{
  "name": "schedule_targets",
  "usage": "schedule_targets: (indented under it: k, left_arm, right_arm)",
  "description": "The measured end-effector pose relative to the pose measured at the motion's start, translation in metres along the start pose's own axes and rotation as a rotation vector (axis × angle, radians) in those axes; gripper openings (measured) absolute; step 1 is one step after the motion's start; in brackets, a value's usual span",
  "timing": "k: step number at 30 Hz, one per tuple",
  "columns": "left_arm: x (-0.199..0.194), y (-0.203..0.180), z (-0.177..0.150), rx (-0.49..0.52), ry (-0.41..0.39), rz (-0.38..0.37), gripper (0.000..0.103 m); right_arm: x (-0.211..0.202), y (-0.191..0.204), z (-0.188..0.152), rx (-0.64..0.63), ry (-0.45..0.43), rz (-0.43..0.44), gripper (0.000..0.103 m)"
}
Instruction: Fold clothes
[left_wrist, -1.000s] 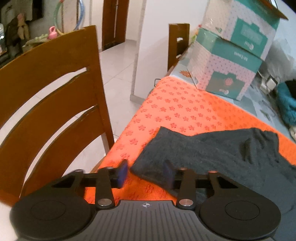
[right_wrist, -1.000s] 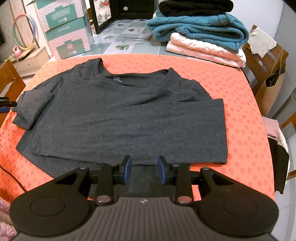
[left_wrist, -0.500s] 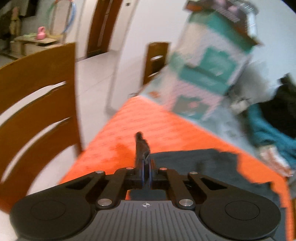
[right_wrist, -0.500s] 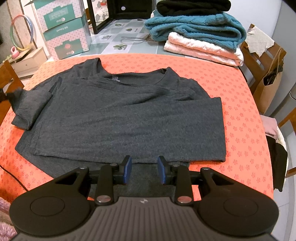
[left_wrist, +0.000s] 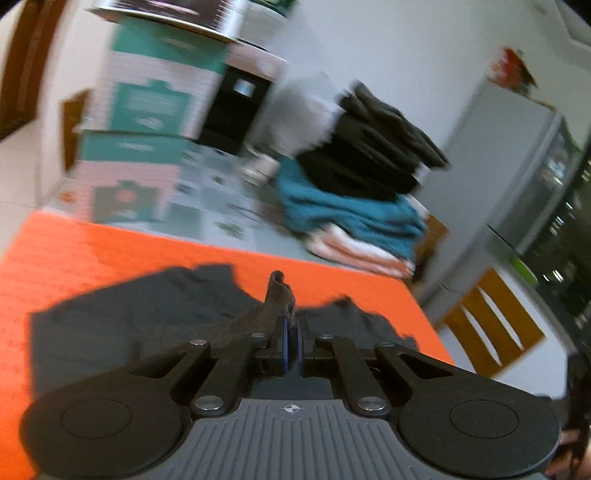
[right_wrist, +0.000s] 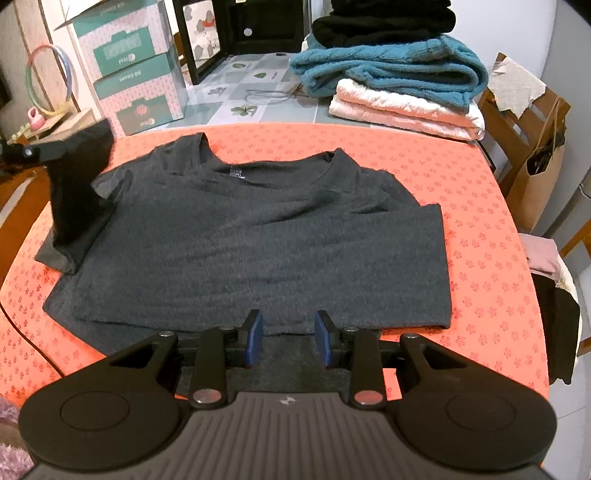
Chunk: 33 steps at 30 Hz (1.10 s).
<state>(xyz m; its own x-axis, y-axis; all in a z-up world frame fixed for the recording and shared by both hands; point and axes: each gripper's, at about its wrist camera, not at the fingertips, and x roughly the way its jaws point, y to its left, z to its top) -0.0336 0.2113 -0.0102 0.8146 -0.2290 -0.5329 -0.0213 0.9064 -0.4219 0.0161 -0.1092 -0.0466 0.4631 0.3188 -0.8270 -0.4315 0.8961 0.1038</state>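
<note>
A dark grey T-shirt (right_wrist: 258, 229) lies flat on the orange mat (right_wrist: 480, 221), collar toward the far side. My left gripper (left_wrist: 291, 332) is shut on the end of its left sleeve (right_wrist: 77, 199), which hangs raised off the mat at the shirt's left edge. In the left wrist view a tuft of grey sleeve cloth (left_wrist: 279, 295) sticks up past the pinched pads, with the rest of the shirt (left_wrist: 147, 317) below. My right gripper (right_wrist: 289, 332) stands open just over the shirt's near hem, its blue pads apart and the fabric lying under them.
A stack of folded black, teal and pink-white clothes (right_wrist: 399, 74) sits at the back right. Teal-and-pink boxes (right_wrist: 136, 74) stand at the back left. A paper bag (right_wrist: 539, 177) hangs on a chair to the right. A dark cable (right_wrist: 22, 332) crosses the mat's left edge.
My left gripper closed on the sleeve end, then lifted it and swung inward over the shirt, turning toward the clothes stack. The right gripper has stayed put.
</note>
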Motion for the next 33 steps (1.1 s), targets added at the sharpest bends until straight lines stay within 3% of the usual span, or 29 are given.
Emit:
schedule_targets:
  k: [4, 10, 15, 23, 30, 32, 33]
  left_arm:
    - [0.014, -0.022, -0.010, 0.062, 0.067, -0.076, 0.008]
    - [0.018, -0.026, -0.023, 0.093, 0.142, -0.114, 0.033]
    - [0.003, -0.006, -0.030, 0.052, 0.153, -0.048, 0.038]
    - [-0.027, 0.044, -0.040, -0.072, 0.151, 0.131, 0.042]
    - [-0.053, 0.080, -0.052, -0.172, 0.143, 0.265, 0.042]
    - [-0.058, 0.086, -0.055, -0.192, 0.137, 0.292, 0.042]
    - [-0.060, 0.089, -0.055, -0.199, 0.134, 0.304, 0.042]
  right_arm:
    - [-0.003, -0.003, -0.004, 0.021, -0.008, -0.001, 0.035]
    - [-0.002, -0.007, -0.004, 0.043, -0.018, 0.006, 0.035]
    - [0.005, 0.006, 0.006, 0.021, -0.025, 0.054, 0.035]
    - [0.049, 0.032, 0.038, 0.008, -0.001, 0.190, 0.035]
    - [0.108, 0.047, 0.062, -0.039, 0.061, 0.153, 0.035]
    - [0.117, 0.049, 0.064, -0.046, 0.073, 0.159, 0.024]
    - [0.115, 0.049, 0.064, -0.048, 0.068, 0.167, 0.003]
